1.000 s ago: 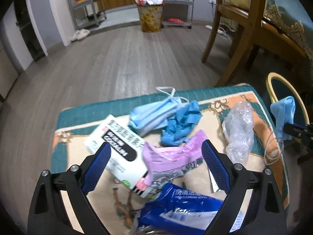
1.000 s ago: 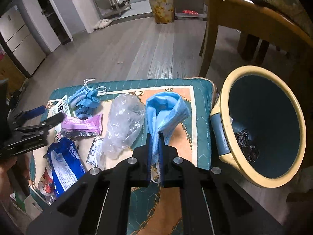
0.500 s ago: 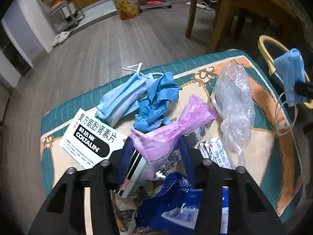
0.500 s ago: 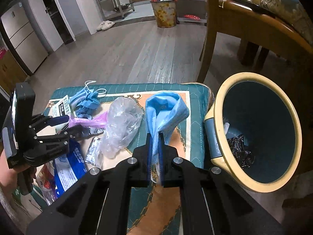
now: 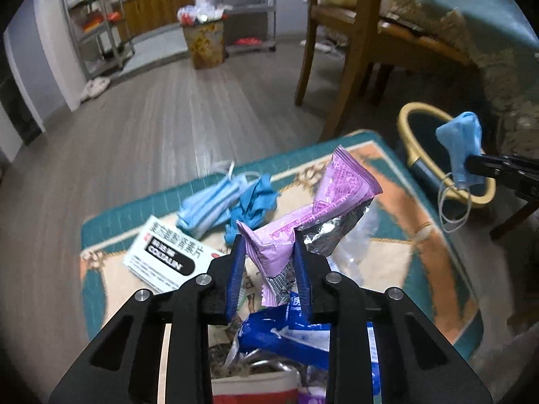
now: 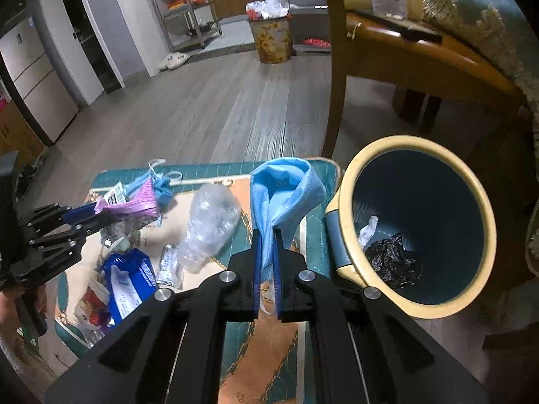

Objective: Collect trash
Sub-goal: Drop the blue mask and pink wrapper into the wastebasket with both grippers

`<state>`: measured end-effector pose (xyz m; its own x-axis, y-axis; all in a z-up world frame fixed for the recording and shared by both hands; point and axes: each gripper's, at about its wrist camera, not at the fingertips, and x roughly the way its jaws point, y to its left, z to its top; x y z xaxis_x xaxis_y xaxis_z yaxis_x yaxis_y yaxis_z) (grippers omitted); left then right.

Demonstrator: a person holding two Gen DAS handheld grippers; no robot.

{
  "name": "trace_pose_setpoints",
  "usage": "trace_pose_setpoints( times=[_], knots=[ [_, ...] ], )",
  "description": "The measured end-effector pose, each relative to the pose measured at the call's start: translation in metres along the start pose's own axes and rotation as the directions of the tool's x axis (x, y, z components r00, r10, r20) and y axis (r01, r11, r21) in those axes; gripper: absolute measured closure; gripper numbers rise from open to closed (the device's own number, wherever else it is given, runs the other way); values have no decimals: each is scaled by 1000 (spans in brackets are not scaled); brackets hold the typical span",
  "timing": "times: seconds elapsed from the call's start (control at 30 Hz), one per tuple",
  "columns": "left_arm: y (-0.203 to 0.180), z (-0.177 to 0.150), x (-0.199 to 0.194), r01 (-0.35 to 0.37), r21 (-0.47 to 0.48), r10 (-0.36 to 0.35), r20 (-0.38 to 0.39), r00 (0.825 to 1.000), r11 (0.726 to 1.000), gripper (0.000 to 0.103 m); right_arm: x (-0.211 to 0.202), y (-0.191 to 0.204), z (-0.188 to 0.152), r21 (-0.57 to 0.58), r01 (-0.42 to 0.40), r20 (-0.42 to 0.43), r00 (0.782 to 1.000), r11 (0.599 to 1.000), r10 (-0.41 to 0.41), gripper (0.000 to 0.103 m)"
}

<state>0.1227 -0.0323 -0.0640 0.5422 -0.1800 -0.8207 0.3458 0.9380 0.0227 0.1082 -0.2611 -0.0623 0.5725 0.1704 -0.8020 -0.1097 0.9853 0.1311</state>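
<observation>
My left gripper (image 5: 267,252) has its jaws closing on a purple foil wrapper (image 5: 313,202), which stands lifted off the patterned cushion (image 5: 421,235); from the right wrist view the same gripper (image 6: 101,212) holds the wrapper (image 6: 134,198) at the left. My right gripper (image 6: 266,239) is shut on a light blue face mask (image 6: 286,188) that hangs beside the yellow-rimmed bin (image 6: 350,181). In the left wrist view that mask (image 5: 461,148) dangles in front of the bin (image 5: 407,124). Dark scraps lie in the bin's bottom.
On the cushion lie another blue mask (image 5: 209,205), a crumpled blue glove (image 5: 252,205), a white medicine box (image 5: 165,256), a blue wipes pack (image 5: 286,333) and a clear plastic bag (image 6: 209,222). A wooden chair (image 5: 337,50) stands behind; a second bin (image 5: 203,43) far across the floor.
The left jaws have closed from wide open onto the purple wrapper and lifted it off the cushion. The right gripper has risen a little with the mask, toward the bin.
</observation>
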Motion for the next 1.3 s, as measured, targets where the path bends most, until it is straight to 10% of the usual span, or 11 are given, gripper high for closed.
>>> trace_pose_setpoints(
  times=[0.47,1.3],
  knots=[
    [-38,27,-42,31,30,-35,125,992,999,73,-75,-30,4,108,-26,114,993,994,13,97],
    [-198,81,64,123,216,-139,59,989,968,73,-87,-150,-13,196,122,108,984,973,-145,97]
  ],
)
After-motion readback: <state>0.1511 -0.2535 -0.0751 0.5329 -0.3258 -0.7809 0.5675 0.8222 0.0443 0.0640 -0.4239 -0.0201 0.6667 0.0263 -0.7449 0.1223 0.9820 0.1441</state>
